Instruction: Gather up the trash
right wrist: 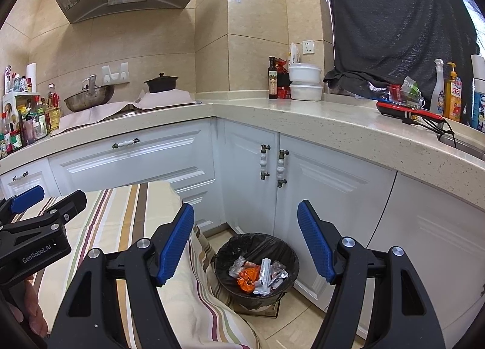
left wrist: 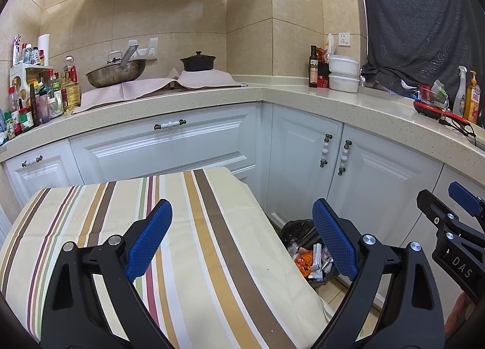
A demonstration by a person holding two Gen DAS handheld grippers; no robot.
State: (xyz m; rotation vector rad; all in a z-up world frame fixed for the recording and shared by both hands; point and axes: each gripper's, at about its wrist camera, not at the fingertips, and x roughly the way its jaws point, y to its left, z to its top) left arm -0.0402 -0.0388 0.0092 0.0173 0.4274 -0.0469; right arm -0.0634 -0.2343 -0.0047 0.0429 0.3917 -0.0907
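Both my left gripper (left wrist: 242,240) and right gripper (right wrist: 245,243) are spread wide, holding nothing; I might bump the trash bin (right wrist: 257,249) and spill wrappers (right wrist: 257,276).

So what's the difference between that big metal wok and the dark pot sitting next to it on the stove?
The wok is wide, shallow, shiny silver metal; the pot is smaller, deeper and matt black. The wok stands open with a utensil leaning in it, while the pot is closed under a knobbed lid. The wok sits to the left, the pot to the right. Both rest on the pale cloth spread over the stove, under the hood.
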